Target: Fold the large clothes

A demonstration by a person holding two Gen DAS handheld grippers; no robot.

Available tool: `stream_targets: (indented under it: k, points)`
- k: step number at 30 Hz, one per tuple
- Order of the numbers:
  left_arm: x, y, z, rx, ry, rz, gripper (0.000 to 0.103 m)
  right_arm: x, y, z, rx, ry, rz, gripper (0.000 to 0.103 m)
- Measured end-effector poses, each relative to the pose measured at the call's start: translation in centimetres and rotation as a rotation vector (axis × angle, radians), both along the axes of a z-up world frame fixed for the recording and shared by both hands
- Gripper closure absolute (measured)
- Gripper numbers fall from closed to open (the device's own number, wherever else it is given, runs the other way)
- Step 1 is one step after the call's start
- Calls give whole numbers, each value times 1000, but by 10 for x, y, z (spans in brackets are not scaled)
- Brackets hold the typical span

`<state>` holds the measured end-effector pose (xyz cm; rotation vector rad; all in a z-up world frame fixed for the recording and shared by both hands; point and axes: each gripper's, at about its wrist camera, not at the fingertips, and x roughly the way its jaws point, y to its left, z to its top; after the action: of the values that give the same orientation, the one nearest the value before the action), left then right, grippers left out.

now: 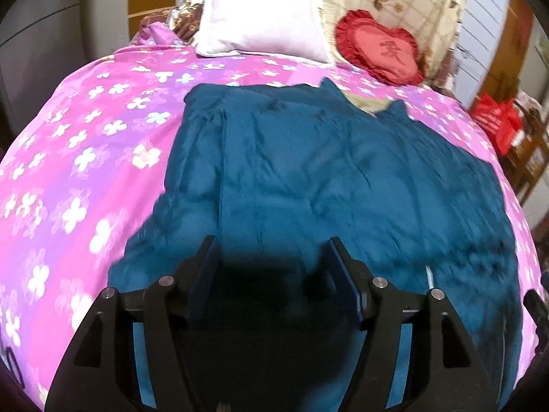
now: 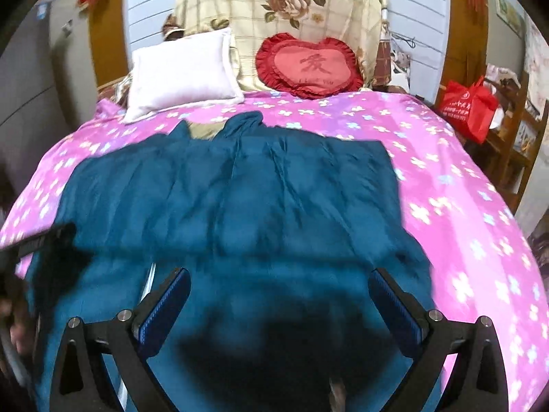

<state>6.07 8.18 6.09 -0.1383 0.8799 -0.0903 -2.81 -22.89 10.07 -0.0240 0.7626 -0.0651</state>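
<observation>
A large teal garment point(image 1: 308, 171) lies spread flat on the pink flowered bedspread point(image 1: 68, 158), collar toward the pillows; it also shows in the right wrist view point(image 2: 240, 189). My left gripper point(image 1: 272, 250) is open and empty, hovering over the garment's near hem on its left half. My right gripper point(image 2: 279, 281) is open and empty, wider apart, over the near hem on the right half. The left gripper's dark body point(image 2: 41, 237) shows at the left edge of the right wrist view. A white zipper line point(image 1: 429, 276) runs near the hem.
A white pillow point(image 2: 182, 72) and a red heart cushion point(image 2: 308, 65) lean at the head of the bed against a cream rose-print quilt point(image 2: 291, 7). A red bag point(image 2: 470, 106) sits on wooden furniture to the right. Pink bedspread point(image 2: 463, 206) borders the garment on both sides.
</observation>
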Motion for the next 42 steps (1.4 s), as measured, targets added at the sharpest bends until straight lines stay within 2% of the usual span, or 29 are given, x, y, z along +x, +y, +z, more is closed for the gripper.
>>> stream_targets:
  k: [4,7,9,11,15,18,20,22,24,26,33,42]
  points:
    - [-34,-3,-1,66,10,-42,37,-68,-19,-1,-75,-71,-31,0]
    - [-63,2,-9,116,35,-58,37,-110,-52,-9,58,-121,-28,0]
    - [-81,8,-16,127,52,-71,37,-119,-73,-18,164,-77,-30,0]
    - [-95,10,-22,141,64,-77,37,-123,-85,-22,214,-48,-24,0]
    - [-105,3,-29,208,43,-76,33,-124,-81,-32,154,3,-31,0]
    - [-105,-2,-36,245,39,-64,29,-117,-69,-39,171,47,-10,0]
    - [-104,-3,-39,256,34,-44,25,-111,-60,-43,188,70,31,0]
    - [-104,-2,-40,252,38,-38,23,-104,-51,-52,157,114,41,0]
    - [-102,1,-41,237,48,-36,22,-94,-46,-67,109,200,39,0]
    - [-101,3,-42,220,56,-28,20,-90,-42,-74,80,234,43,0]
    - [-98,4,-43,217,65,-8,17,-92,-37,-78,39,242,12,0]
    - [-96,7,-43,211,69,6,13,-92,-37,-78,35,242,11,0]
